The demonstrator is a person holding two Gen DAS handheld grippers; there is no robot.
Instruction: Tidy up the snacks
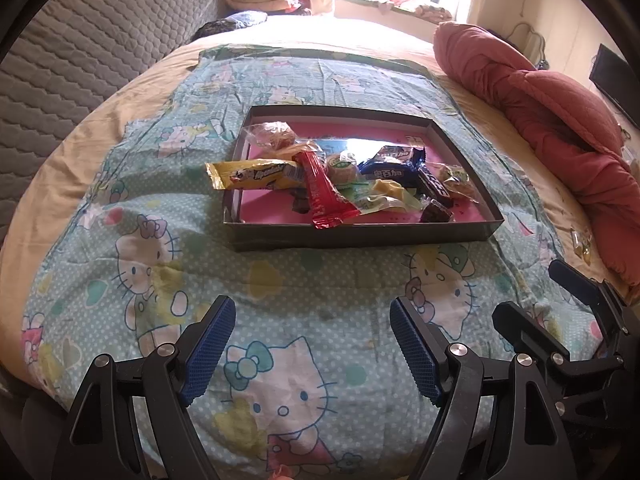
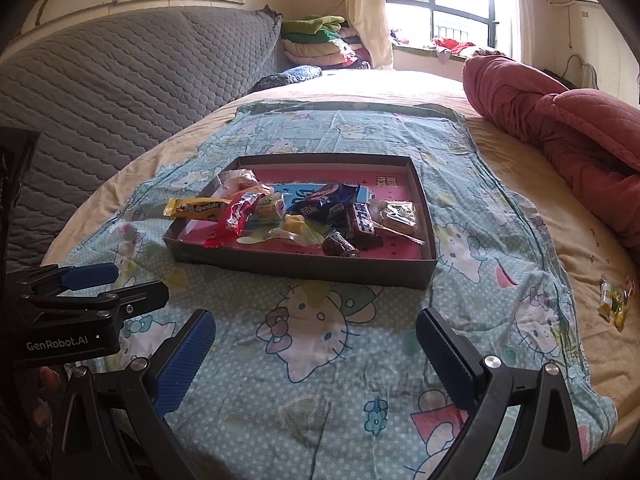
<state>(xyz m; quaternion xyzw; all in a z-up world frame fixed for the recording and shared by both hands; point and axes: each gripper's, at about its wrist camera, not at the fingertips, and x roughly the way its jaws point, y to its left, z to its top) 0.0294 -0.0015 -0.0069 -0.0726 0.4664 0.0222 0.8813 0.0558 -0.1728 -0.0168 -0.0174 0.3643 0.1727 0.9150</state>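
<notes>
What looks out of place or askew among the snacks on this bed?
One small yellow-green snack packet lies alone on the bare beige sheet, well to the right of the box where the other snacks are piled. In the box, the yellow bar sticks out over the left wall.

Bare blanket point(image 2: 312, 344) before the snack-filled tray point(image 2: 304, 270)

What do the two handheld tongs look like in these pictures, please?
Both are alike. The left tongs and right tongs have black angular frames with triangular cut-outs and silver round bolts. Each finger carries a blue, finely ribbed pad. The left tongs' body bears white "GenRobot.AI" lettering. No cables or sleeves show.
</notes>
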